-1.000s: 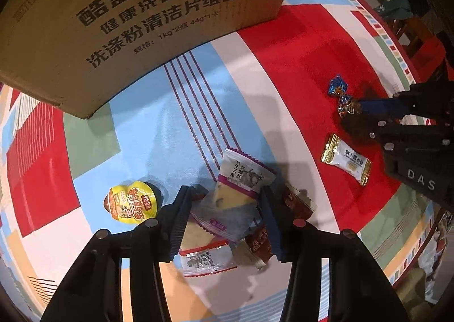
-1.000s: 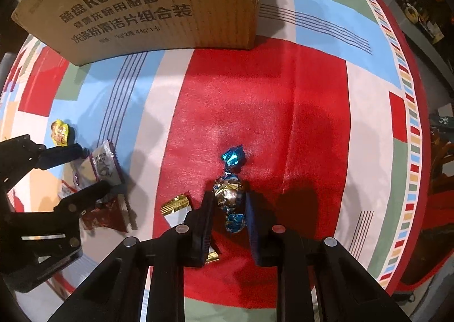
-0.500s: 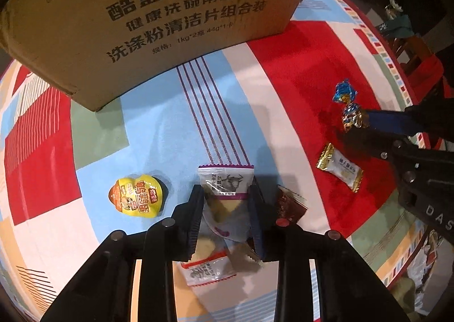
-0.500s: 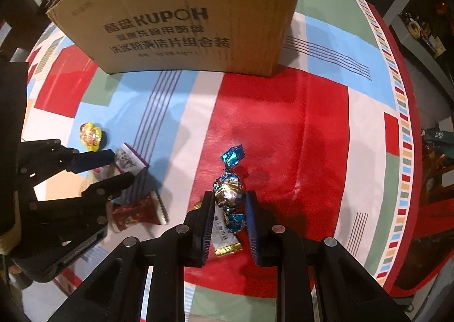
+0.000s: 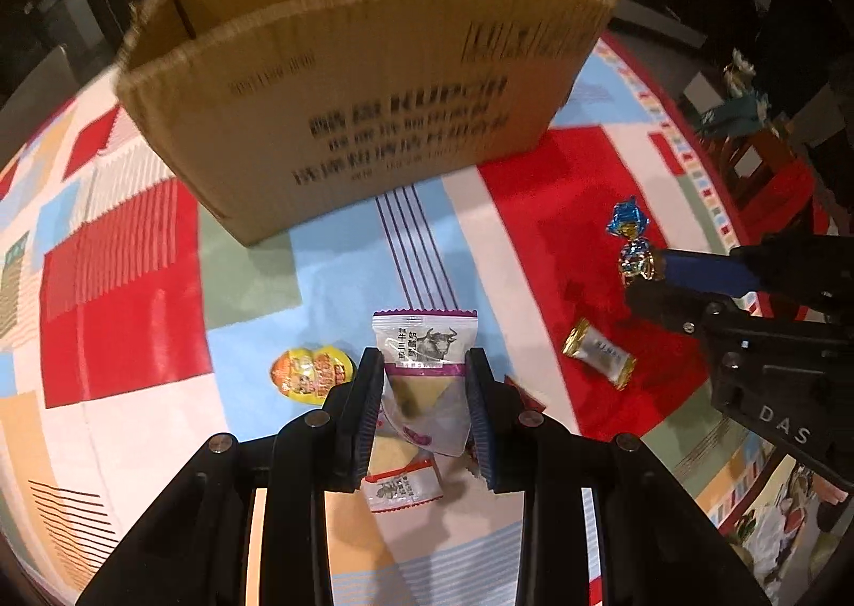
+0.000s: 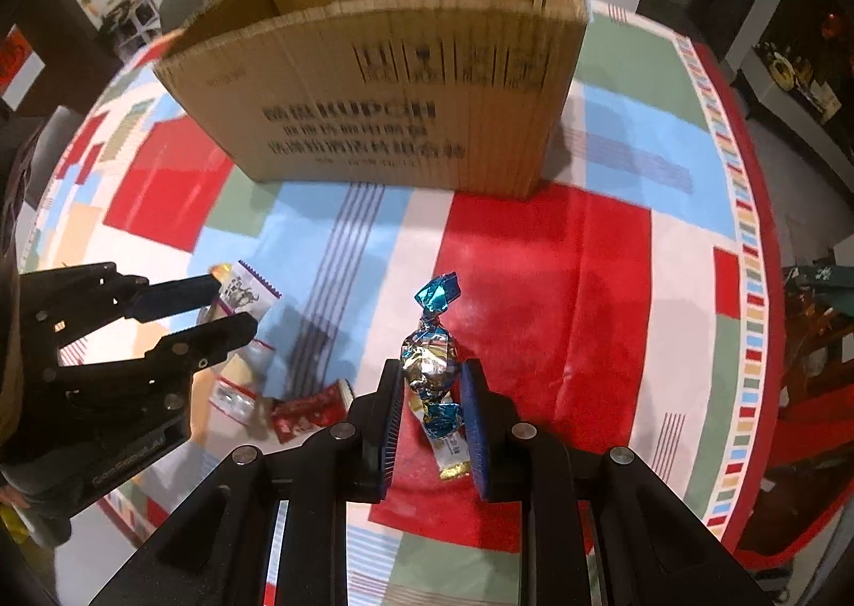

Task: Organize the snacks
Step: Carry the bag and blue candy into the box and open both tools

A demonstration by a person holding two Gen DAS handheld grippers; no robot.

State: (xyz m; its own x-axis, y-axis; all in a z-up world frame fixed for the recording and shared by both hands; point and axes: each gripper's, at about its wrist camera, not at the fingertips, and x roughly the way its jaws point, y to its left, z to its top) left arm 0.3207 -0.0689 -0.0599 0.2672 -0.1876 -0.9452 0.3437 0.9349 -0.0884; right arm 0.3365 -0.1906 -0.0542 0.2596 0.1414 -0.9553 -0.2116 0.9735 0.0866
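My left gripper point(image 5: 424, 366) is shut on a purple-and-clear snack pouch point(image 5: 424, 376) and holds it above the table. My right gripper point(image 6: 431, 376) is shut on a blue-and-gold foil candy point(image 6: 431, 355), also lifted. An open cardboard box point(image 5: 363, 88) stands at the back of the table; it also shows in the right wrist view point(image 6: 395, 72). On the cloth lie a yellow snack point(image 5: 312, 374), a white-and-red packet point(image 5: 403, 483), a red packet point(image 6: 309, 411) and a gold-ended white candy point(image 5: 600, 352).
The round table has a red, blue and white patterned cloth point(image 6: 534, 253). Its edge curves along the right point(image 6: 747, 232). Dark furniture and chairs stand beyond it.
Both grippers have risen with their snacks. The pouch and the foil candy left the cloth, and the box's open top has come into view.
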